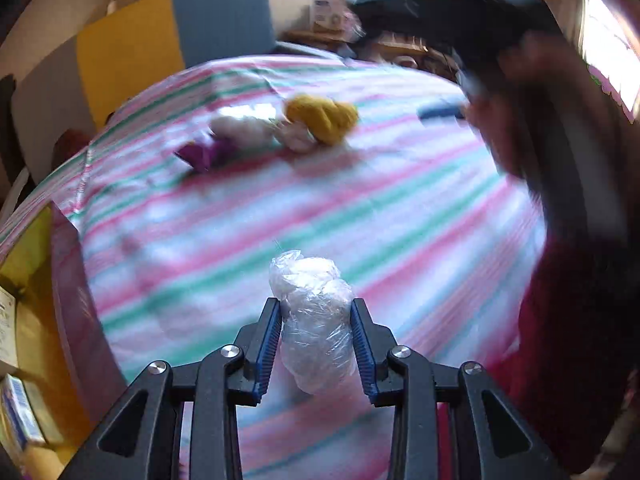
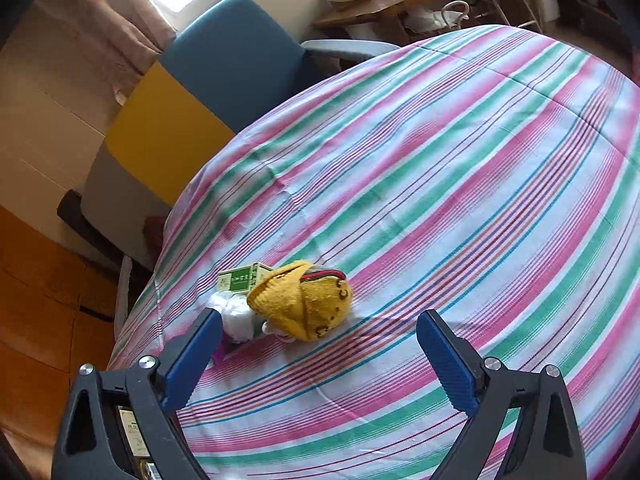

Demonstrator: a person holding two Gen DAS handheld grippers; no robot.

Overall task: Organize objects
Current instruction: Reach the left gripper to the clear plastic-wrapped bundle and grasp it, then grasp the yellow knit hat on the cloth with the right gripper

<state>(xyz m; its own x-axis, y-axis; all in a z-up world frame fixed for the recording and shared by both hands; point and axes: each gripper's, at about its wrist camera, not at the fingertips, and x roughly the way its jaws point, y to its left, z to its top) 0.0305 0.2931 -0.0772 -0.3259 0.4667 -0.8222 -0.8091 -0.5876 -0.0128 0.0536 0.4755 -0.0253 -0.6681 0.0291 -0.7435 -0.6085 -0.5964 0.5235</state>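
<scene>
Now the left tongs (image 1: 316,340) pinch a crumpled clear plastic bundle (image 1: 314,320), lifted over the striped bed (image 1: 400,220).

Probably the bundle is carried toward the yellow knitted hat (image 2: 304,300), where a white cloth (image 2: 236,316) and a green box (image 2: 244,277) already lie together, touching the hat; this looks like the collecting place. The right tongs (image 2: 320,356) stand spread and empty just before the hat. Beyond the hat the bed edge is near, so the free room lies on the hat's other side, all bare stripes.
</scene>
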